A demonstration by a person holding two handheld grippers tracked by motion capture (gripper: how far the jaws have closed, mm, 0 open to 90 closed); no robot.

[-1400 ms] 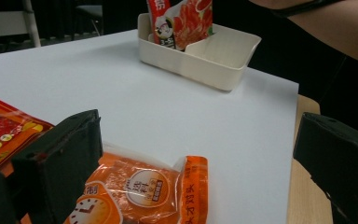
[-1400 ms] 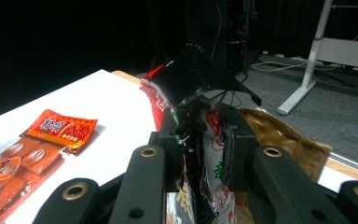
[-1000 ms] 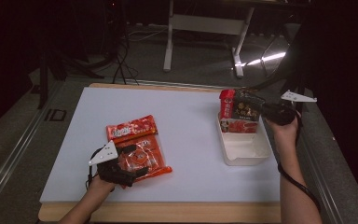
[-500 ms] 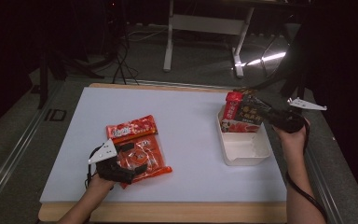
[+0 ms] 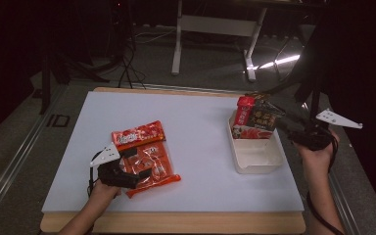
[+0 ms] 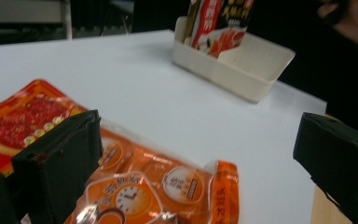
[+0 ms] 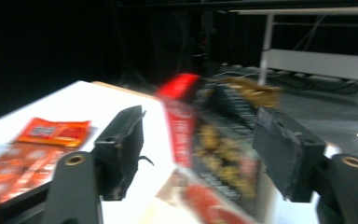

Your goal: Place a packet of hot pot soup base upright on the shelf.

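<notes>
High view, orange packet beside left gripper, tray far right

Two black jaws spread wide, with blurred snack packets, red and dark, standing upright between and beyond them, apparently untouched. Farther left, flat orange packets on the white table.

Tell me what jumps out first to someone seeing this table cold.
The bright orange-red snack packets lying at the near left of the white table catch the eye, with the left gripper open over the lower one. At the right, packets stand upright in the far end of a cream tray, and the right gripper is open right beside them.
</notes>
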